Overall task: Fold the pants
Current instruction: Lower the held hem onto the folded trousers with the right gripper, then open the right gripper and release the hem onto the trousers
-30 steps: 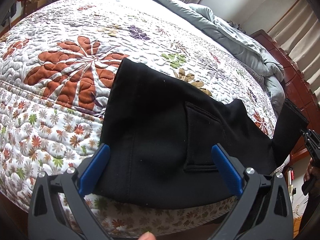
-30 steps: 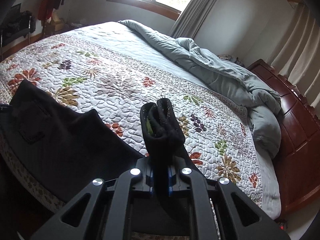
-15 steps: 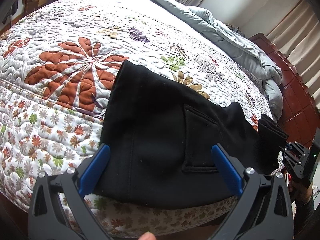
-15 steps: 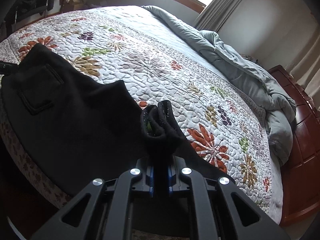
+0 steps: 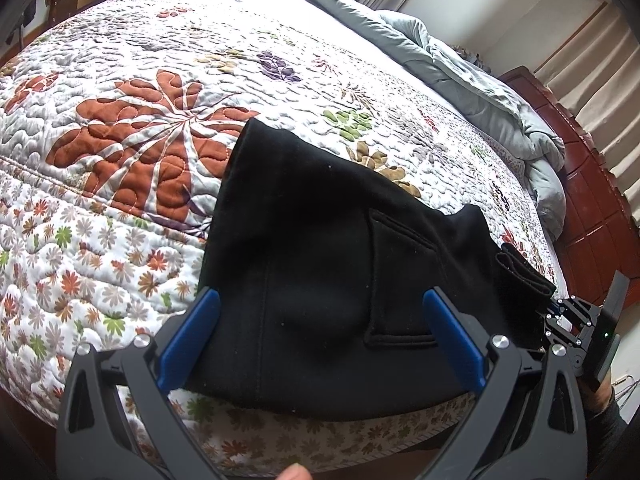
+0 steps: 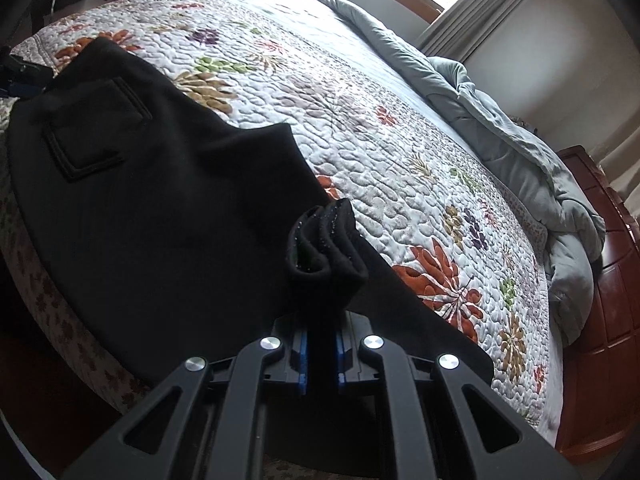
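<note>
Black pants (image 5: 320, 280) lie on the floral quilt (image 5: 140, 152) near the bed's front edge, back pocket (image 5: 400, 280) up. My left gripper (image 5: 320, 340) is open, its blue pads on either side of the waist end, just above the cloth. My right gripper (image 6: 320, 352) is shut on the bunched leg cuffs (image 6: 328, 248), holding them low over the pants (image 6: 160, 200). The right gripper also shows in the left wrist view (image 5: 568, 328), at the right edge.
A rumpled grey duvet (image 6: 500, 128) lies along the far side of the bed. A dark red wooden headboard (image 6: 608, 280) stands at the right. The bed's front edge drops away below the pants. Clutter stands at the far left wall.
My right gripper has carried the cuffs leftward and lower, toward the waist end, so the legs double over. The left gripper has stayed open in place.
</note>
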Demonstrator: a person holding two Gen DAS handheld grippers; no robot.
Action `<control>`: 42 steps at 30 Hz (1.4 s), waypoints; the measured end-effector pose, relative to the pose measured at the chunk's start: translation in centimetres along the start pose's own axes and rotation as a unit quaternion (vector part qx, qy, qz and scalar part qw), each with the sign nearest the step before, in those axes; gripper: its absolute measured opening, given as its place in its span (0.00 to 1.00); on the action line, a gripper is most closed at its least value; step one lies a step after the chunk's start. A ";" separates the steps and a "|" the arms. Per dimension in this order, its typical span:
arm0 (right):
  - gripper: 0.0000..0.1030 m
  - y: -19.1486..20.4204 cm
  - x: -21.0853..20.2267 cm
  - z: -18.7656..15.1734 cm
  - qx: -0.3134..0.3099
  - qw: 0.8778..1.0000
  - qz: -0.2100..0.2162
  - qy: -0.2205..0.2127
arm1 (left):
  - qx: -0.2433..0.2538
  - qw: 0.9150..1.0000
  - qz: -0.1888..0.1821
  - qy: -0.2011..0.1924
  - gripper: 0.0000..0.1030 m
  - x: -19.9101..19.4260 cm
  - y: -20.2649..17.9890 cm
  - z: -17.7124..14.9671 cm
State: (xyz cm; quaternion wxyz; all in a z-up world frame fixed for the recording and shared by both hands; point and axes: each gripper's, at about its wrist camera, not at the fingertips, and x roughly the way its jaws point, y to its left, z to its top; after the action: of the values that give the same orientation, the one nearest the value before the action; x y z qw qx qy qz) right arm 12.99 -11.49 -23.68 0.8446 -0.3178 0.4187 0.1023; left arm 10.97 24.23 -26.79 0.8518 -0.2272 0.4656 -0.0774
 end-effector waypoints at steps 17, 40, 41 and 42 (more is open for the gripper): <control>0.47 1.4 -3.4 -1.5 0.030 0.990 0.137 -0.001 | 0.011 1.000 0.021 0.009 0.98 0.5 -0.6 -0.4; 0.38 -12.6 2.3 -7.8 0.187 0.959 0.199 0.078 | -0.091 0.995 0.002 -0.039 0.98 -2.4 -4.4 -4.4; 0.38 -12.9 2.3 -6.3 0.179 0.960 0.206 0.065 | -0.102 0.994 0.004 -0.041 0.98 -2.5 -4.4 -4.7; 0.38 -13.3 3.0 -4.8 0.180 0.957 0.222 0.060 | -0.120 0.992 0.009 -0.042 0.98 -2.5 -4.3 -5.2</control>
State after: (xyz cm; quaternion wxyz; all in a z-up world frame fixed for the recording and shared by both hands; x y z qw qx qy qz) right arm 17.65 -25.14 -22.17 0.8172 -0.0655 0.5400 0.1905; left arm 5.65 19.63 -25.27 0.8379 -0.3268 0.4371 -0.0040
